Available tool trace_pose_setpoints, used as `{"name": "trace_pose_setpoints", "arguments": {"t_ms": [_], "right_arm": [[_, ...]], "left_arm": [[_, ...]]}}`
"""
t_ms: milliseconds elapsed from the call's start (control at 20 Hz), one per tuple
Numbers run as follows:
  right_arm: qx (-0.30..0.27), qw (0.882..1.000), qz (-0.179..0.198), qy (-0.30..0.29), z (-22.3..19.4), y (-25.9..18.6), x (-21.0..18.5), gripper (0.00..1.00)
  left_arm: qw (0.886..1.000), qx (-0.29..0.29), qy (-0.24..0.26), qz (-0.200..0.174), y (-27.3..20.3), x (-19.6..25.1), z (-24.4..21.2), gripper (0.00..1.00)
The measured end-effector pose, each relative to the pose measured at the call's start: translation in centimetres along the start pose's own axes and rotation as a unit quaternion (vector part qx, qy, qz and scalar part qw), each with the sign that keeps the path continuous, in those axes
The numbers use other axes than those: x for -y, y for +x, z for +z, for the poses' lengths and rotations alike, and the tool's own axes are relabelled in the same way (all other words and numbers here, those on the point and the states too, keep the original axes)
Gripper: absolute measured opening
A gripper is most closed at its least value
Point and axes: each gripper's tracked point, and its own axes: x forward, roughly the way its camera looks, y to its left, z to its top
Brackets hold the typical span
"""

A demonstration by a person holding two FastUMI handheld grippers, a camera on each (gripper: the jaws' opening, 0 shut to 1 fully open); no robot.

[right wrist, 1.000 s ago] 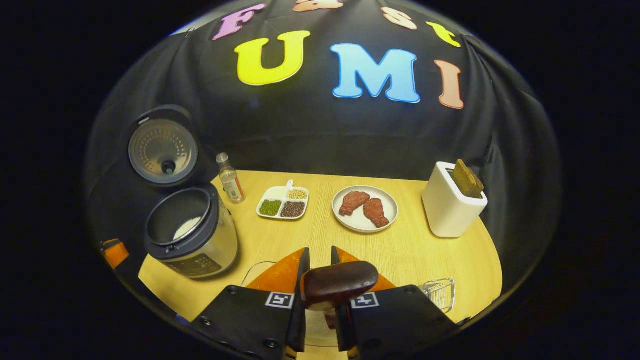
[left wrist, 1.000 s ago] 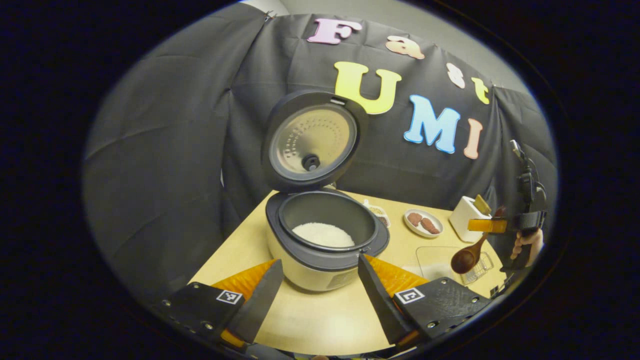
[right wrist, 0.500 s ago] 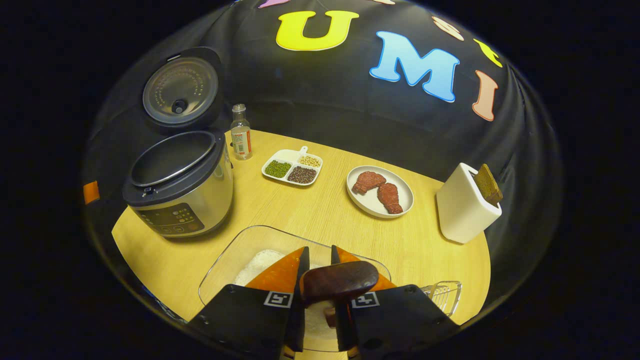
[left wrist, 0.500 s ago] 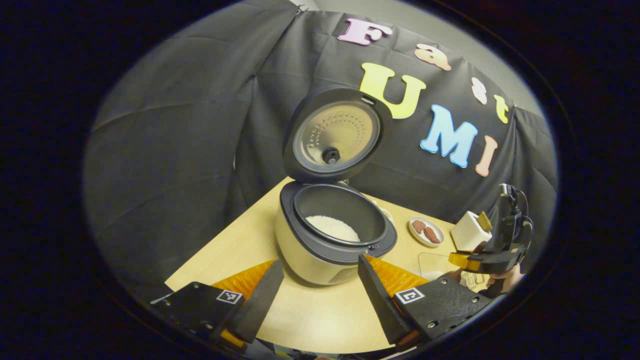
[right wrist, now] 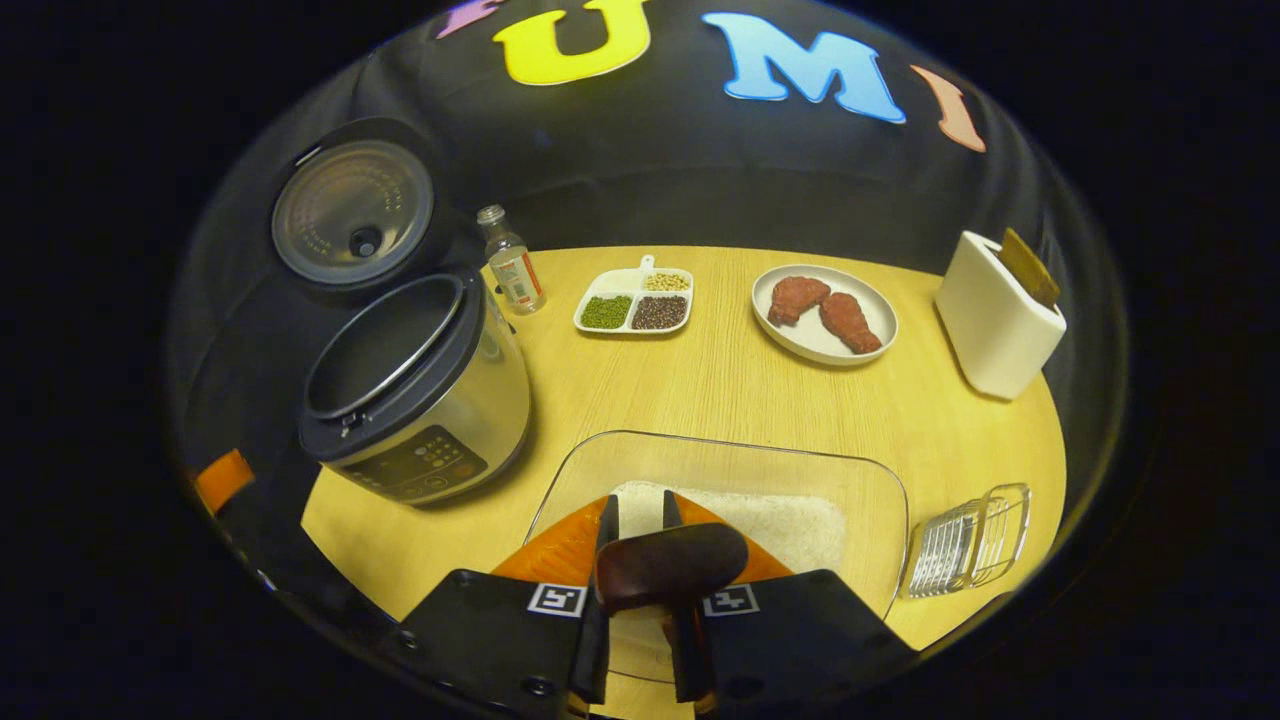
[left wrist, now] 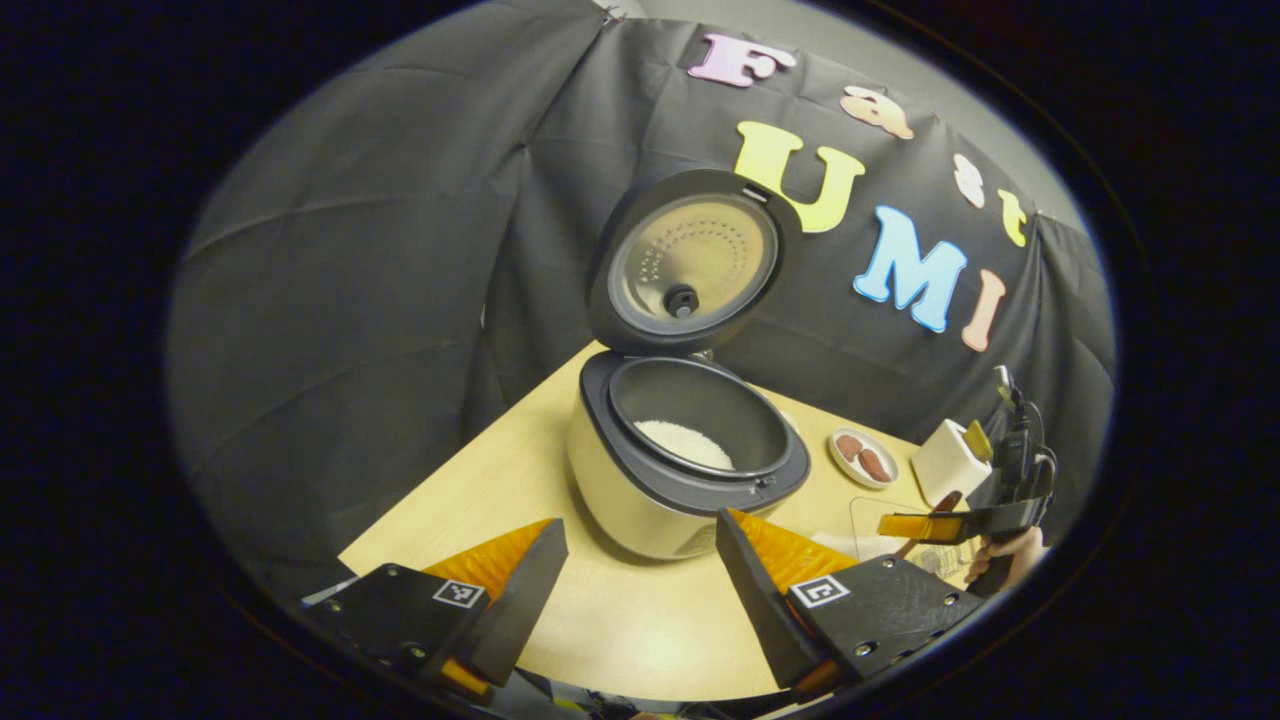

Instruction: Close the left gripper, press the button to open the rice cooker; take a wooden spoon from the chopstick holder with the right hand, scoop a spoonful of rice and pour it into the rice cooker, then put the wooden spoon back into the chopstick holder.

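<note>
Two fingers of the left gripper (left wrist: pixel 640 590) stand spread wide with nothing between them in the left gripper view; ahead of its jaws sits the rice cooker (left wrist: pixel 680 455), lid raised, rice in its pot.

In the right gripper view, the right gripper (right wrist: pixel 637 585) is clenched on the wooden spoon (right wrist: pixel 670 568) above the glass rice dish (right wrist: pixel 860 478). No label there is legible. The chopstick holder (right wrist: pixel 995 318) stands far ahead to the right of the jaws.

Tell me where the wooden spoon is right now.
In the right gripper view, the wooden spoon sits clamped in the right claw at bottom centre, over the clear rice tray, right of the open rice cooker.
</note>
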Motion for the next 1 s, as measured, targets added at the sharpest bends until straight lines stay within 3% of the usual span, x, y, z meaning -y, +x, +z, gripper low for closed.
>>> {"name": "trace_pose_setpoints", "arguments": {"t_ms": [350,700,1000], "right_arm": [[0.005,0.989,0.020,0.148,1.3,-1.5,2.4,0.24],[0.053,0.981,0.004,0.184,4.5,-4.7,6.0,0.24],[0.091,0.963,0.010,0.252,7.5,-8.2,8.3,0.24]], "left_arm": [[1.000,-0.002,0.010,0.003,-0.5,0.6,0.1,0.94],[0.999,0.006,0.043,-0.010,-0.4,2.6,0.6,0.94],[0.998,0.016,0.056,-0.009,-0.6,3.4,1.4,0.95]]}}
